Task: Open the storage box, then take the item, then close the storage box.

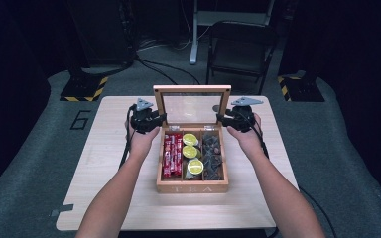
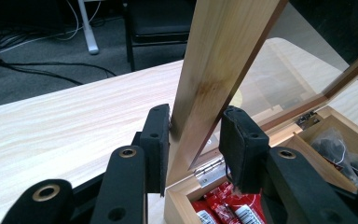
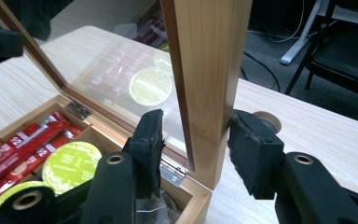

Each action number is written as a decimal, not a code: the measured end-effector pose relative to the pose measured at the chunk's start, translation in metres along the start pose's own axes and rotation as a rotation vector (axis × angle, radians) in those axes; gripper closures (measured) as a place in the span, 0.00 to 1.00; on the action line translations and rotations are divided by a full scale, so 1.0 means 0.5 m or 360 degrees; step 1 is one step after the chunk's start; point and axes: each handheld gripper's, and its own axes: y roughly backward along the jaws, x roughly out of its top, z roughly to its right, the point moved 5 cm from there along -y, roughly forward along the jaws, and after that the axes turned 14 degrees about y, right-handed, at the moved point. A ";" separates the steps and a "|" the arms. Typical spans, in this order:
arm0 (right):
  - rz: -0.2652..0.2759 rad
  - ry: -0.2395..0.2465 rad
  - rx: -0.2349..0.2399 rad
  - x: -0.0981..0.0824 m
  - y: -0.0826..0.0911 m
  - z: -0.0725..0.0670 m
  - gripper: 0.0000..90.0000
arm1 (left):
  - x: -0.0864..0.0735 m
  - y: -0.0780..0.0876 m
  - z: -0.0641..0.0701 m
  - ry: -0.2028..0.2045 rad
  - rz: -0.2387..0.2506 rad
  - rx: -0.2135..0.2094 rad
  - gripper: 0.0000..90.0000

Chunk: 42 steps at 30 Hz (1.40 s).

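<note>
- Dark carpeted floor is surrounding a pale wooden desk, with a black folding chair standing beyond its far edge.
- Your wooden tea box is sitting near the middle of the desk, toward its near edge, with "TEA" lettered on the front wall.
- Its glass-paned lid is standing upright on hinges at the back of the box, closer to the far edge of the desk.
- Inside, red sachets are filling the left compartment, yellow-green round pods are lying in the middle one, and dark clear-wrapped bags are lying in the right one.
- Your left tongs are straddling the left post of the lid frame, low down near the hinge; in the left gripper view one pad is touching the wood while the other is standing clear, so they are partly open and not clamping.
- Your right tongs are straddling the right post; in the right gripper view the far pad is resting against the wood and the near pad is standing off, so they too are holding nothing.
</note>
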 end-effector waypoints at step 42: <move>-0.0052 -0.0016 0.0006 -0.028 -0.064 0.022 0.69 | 0.004 -0.025 -0.011 0.0096 -0.0024 0.0005 0.69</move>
